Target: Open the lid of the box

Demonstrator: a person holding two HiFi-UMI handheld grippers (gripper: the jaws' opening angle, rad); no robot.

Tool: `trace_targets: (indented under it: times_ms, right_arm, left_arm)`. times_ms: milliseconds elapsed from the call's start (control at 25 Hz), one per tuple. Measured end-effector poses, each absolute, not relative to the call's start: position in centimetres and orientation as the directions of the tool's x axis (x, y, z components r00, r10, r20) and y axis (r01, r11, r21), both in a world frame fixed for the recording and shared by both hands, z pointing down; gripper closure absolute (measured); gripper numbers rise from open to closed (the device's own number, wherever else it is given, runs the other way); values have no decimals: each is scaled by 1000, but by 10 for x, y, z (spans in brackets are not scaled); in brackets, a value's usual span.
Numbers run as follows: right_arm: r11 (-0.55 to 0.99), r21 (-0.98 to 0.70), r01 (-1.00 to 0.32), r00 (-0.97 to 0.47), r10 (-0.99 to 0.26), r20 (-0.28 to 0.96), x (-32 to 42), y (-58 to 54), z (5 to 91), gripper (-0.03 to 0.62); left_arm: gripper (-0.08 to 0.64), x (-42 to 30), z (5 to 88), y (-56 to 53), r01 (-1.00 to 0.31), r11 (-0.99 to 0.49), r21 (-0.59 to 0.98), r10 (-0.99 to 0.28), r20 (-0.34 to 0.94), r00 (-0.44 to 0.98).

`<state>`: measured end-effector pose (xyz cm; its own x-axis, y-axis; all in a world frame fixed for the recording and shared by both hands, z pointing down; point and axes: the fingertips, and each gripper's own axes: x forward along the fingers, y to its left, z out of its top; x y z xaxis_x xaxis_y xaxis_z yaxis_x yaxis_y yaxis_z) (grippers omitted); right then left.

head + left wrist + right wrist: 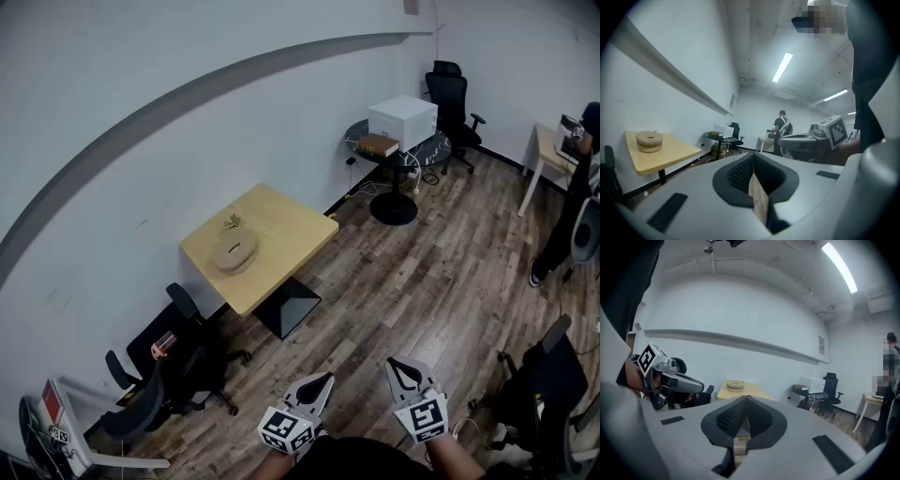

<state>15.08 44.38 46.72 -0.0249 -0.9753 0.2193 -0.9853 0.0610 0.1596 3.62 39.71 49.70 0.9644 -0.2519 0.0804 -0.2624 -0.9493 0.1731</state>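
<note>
Left gripper (322, 381): low in the head view and close to the body. In its own view we see the jaws closed tip to tip, with nothing between them and only a sliver of floor showing behind the pads.
Right gripper (400, 366): just beside the left one and level with it. We read its jaws as fully closed too, and empty.
Marker cubes: one sits on each gripper, facing up toward the head camera.
Round wooden box (234, 252): lies on the yellow table (286, 234), toward the wall side, with its lid on. It is well apart from both grippers, across a stretch of wooden floor (422, 281).
Box in gripper views: small and distant in both. It appears left of the jaws in the left gripper view and just above the jaw tips in the right gripper view.
Small plant (232, 222): on the same table, just beside the box on the wall side.
Black chair (192, 352): at the near-left edge of the table, against the wall.
Round dark table (427, 150): farther along the wall. It carries a white box (403, 120) and a brown flat item (378, 144); we cannot tell what that item is.
Person (572, 202): stands at the right edge, beside a pale desk (542, 150).
</note>
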Motion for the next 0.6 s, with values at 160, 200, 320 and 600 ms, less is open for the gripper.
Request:
trace_targets:
  times_ms: [160, 200, 320, 600]
  right_arm:
    - [81, 182, -980, -38, -973, 228, 146, 445, 466, 573]
    - [80, 178, -981, -39, -974, 225, 144, 444, 466, 572]
    - [81, 177, -981, -41, -974, 222, 141, 436, 464, 574]
    - [103, 122, -987, -77, -976, 205, 127, 406, 466, 572]
  left_arm:
    - [540, 32, 495, 398, -270, -948, 169, -261, 76, 962]
    - [540, 32, 495, 397, -271, -948, 166, -261, 77, 962]
    - [540, 29, 493, 390, -271, -949, 161, -261, 77, 962]
    - [540, 15, 492, 365, -288, -946, 151, -280, 76, 957]
